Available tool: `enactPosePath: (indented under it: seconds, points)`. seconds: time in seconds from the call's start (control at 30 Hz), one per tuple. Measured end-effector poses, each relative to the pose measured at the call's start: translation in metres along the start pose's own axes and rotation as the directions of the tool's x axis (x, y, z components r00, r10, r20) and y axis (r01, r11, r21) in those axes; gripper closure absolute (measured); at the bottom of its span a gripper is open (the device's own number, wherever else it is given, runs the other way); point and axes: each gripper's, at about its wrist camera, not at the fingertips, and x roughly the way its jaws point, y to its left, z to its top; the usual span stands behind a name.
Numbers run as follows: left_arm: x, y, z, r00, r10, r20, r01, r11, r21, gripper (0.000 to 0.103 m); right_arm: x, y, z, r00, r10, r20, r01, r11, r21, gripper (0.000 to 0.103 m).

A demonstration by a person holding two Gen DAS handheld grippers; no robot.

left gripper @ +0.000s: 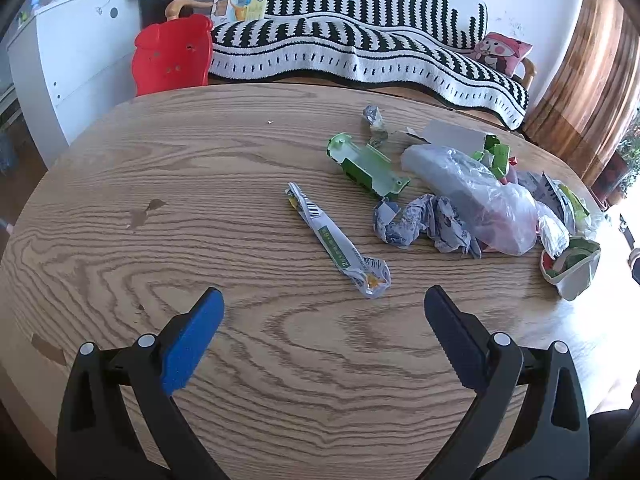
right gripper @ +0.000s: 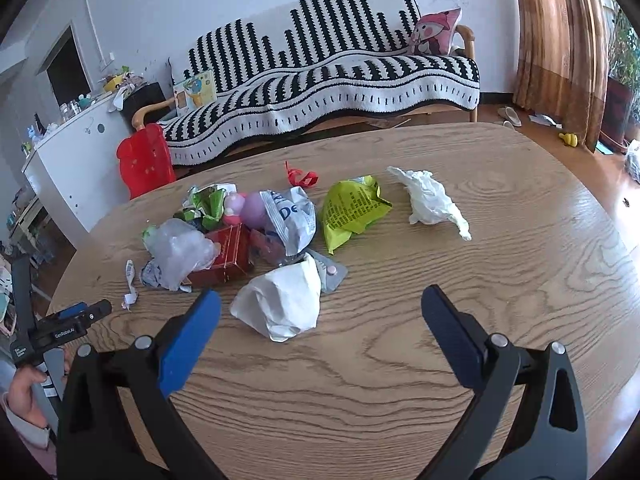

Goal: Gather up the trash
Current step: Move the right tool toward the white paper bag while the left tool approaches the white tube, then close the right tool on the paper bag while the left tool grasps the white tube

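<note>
Living room: striped sofa (right gripper: pixel 320 76) behind a wood-grain table (left gripper: pixel 240 360), red chair (left gripper: pixel 174 54) at far edge. Trash heaped on table: clear bag (left gripper: pixel 476 196), green carton (left gripper: pixel 368 166), crumpled blue wrapper (left gripper: pixel 424 224), long wrapper (left gripper: pixel 336 240) lying apart, nearer the left gripper (left gripper: pixel 324 296). From the right side: white wad (right gripper: pixel 284 304) nearest, just ahead of the right gripper (right gripper: pixel 320 296); red box (right gripper: pixel 228 258), yellow-green bag (right gripper: pixel 352 208), white tissue (right gripper: pixel 432 200) and red ribbon (right gripper: pixel 300 178) beyond. Both grippers above table, jaws spread wide, holding nothing. Hand (right gripper: pixel 24 392) on left gripper handle at frame edge.
</note>
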Motion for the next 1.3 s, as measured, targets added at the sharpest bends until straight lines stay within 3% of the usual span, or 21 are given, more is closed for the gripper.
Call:
enactPosePath:
  seconds: [0.83, 1.23, 1.3]
  points:
    - [0.001, 0.003, -0.001, 1.0, 0.001, -0.002, -0.001, 1.0, -0.003, 0.005, 0.007, 0.001, -0.004, 1.0, -0.001, -0.009, 0.001, 1.0, 0.0, 0.006]
    - [0.023, -0.033, 0.009, 1.0, 0.005, -0.027, -0.005, 1.0, 0.012, 0.005, 0.012, 0.008, -0.001, 1.0, -0.028, -0.002, 0.028, 0.999, 0.027, 0.006]
    - [0.033, -0.039, 0.013, 0.999, 0.041, -0.033, -0.04, 0.998, 0.043, 0.005, 0.024, 0.016, 0.002, 0.999, -0.014, -0.036, 0.015, 1.0, 0.02, 0.006]
